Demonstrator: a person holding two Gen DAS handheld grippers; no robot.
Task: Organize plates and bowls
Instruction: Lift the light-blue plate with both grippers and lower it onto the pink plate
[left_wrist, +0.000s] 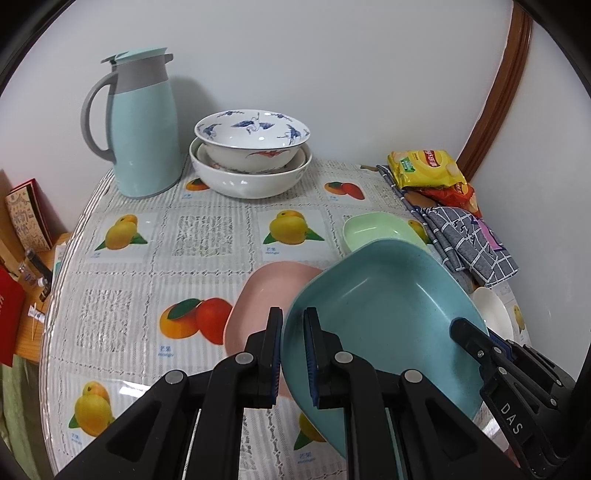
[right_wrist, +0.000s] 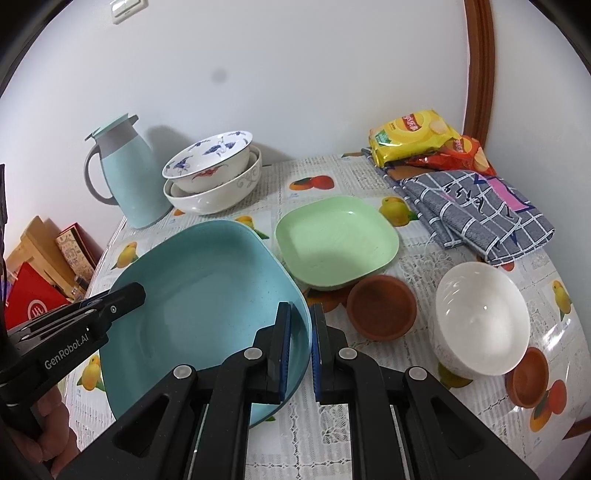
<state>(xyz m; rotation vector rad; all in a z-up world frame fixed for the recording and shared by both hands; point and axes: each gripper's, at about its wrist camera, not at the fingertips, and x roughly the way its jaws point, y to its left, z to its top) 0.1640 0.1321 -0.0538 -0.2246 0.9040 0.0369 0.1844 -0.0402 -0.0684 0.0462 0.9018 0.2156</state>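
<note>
Speckled squarish blue plate (right_wrist: 207, 295) pinched at opposite rims between both hand-held grippers

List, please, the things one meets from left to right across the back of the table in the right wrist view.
Thermos jug → stacked bowls → green plate → yellow snack bag → checked cloth.

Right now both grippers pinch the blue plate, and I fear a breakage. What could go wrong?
1. The blue plate is tilted and held only at opposite rims by the left gripper and right gripper; uneven pulling could make it slip.
2. Lowered carelessly, it could knock the pink plate or green plate.
3. The right arm could sweep the white bowl.
</note>
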